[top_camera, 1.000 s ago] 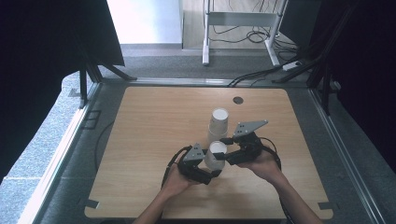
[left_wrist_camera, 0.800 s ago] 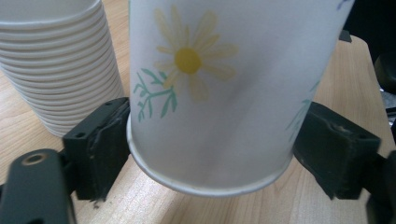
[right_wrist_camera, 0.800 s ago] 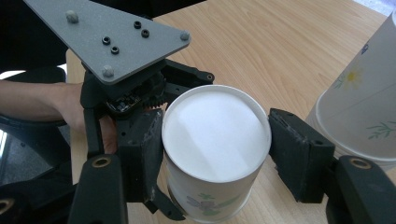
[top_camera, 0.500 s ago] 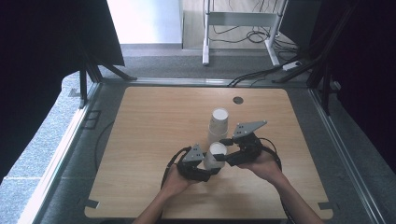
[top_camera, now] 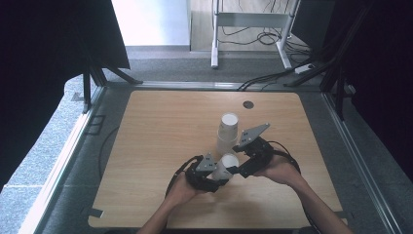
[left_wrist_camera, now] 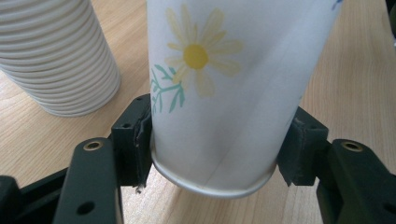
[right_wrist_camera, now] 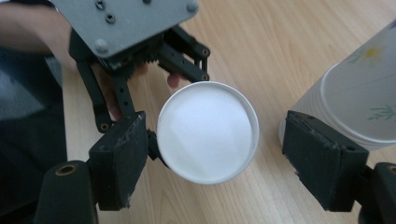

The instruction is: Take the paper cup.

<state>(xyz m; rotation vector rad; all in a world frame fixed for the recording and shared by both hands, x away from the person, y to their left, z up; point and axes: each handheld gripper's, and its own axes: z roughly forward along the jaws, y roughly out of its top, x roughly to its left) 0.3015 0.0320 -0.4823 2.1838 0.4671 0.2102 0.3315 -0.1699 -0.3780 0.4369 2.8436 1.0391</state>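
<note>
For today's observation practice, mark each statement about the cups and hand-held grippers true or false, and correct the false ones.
1. The left hand-held gripper is clamped on a single cup. True.
2. That cup carries a daisy print. True.
3. The right hand-held gripper squeezes the cup's rim. False: its jaws have just been opening and stand apart; the right one is clear of the cup.
4. The cup stack lies tipped over on the table. False: it stands mouth down.
5. The stack stands beyond the held cup in the high view. True.
</note>
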